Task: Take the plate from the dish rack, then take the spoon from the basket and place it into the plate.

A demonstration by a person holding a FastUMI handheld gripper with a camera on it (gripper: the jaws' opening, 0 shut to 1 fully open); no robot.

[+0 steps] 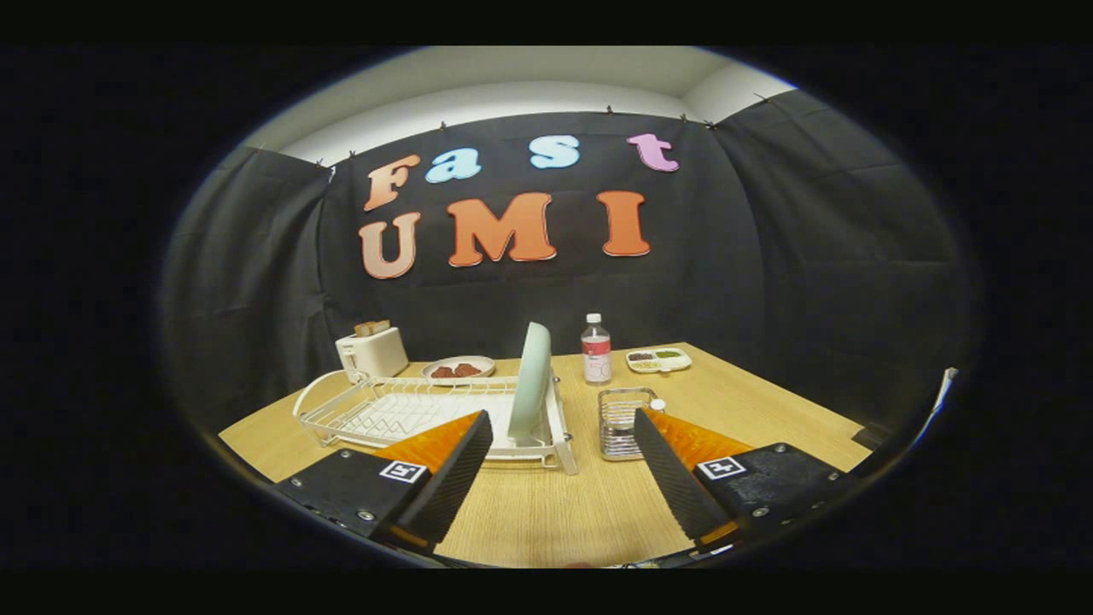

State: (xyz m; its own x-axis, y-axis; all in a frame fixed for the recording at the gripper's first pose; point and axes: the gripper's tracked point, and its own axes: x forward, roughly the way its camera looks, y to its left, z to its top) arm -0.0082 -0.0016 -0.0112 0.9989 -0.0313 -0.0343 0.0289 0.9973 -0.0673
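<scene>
Nothing done yet: hand-held gripper (559, 461) spread wide and empty, plate (531, 380) upright in the dish rack (359, 410), basket (622, 423) untouched.

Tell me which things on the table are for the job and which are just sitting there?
For the job: plate standing upright in the dish rack; basket, spoon not clearly visible; hand-held gripper, fingers open, short of the rack.

Just sitting there: toaster, dish of food, bottle, divided tray.

I see even overhead light, wooden table (598, 504) bright, cloth wall dim. Soft short shadows under the dish rack (410, 414). Fisheye bends and darkens edges; centre sharp, slight overall softness.
</scene>
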